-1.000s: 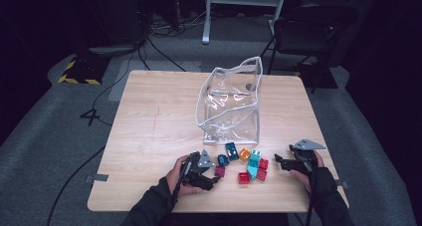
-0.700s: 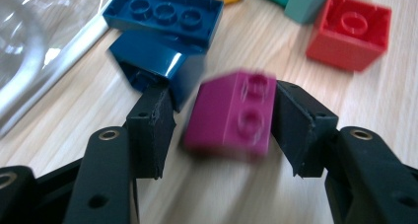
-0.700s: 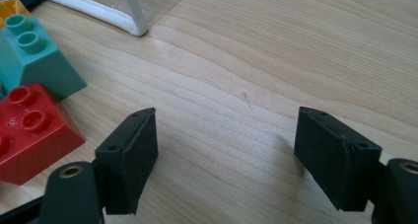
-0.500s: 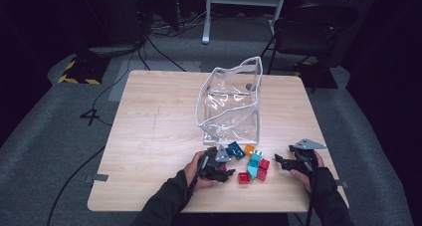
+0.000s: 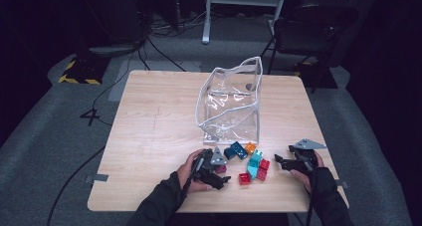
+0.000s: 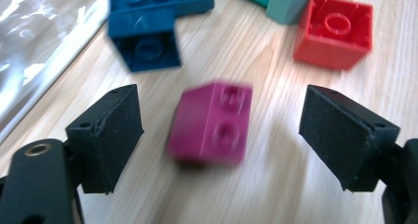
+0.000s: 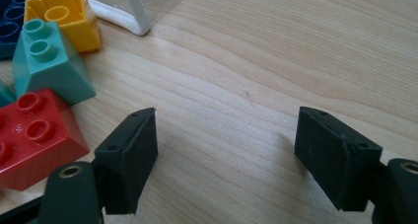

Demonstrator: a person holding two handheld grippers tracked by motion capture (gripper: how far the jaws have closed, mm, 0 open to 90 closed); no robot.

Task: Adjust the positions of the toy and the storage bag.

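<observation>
Left gripper (image 6: 219,135) stands with its two black padded jaws spread wide and holding nothing; the pads are clear of the small magenta plastic building brick (image 6: 211,123) that lies on the pale wooden table (image 6: 276,194) between them. That brick is a squat block lying on its side, so its two round studs face sideways toward the camera of the left gripper view; its outline is blurred, and it touches neither jaw. In the high view it sits just under the left gripper (image 5: 215,172), near the table's front edge.

Just beyond it lie a dark blue studded brick (image 6: 148,34) and a red brick with one round stud ring (image 6: 335,31), with a teal block (image 6: 291,2) behind them. Farther off stands a clear plastic zip pouch with a white rim (image 5: 231,104), upright and open at the top, near the table's middle.

Right gripper (image 7: 224,155) also gapes wide over bare wood, gripping nothing; a red four-stud brick (image 7: 34,135), a teal sloped brick (image 7: 49,66) and a yellow brick (image 7: 64,17) lie beside its one jaw.
</observation>
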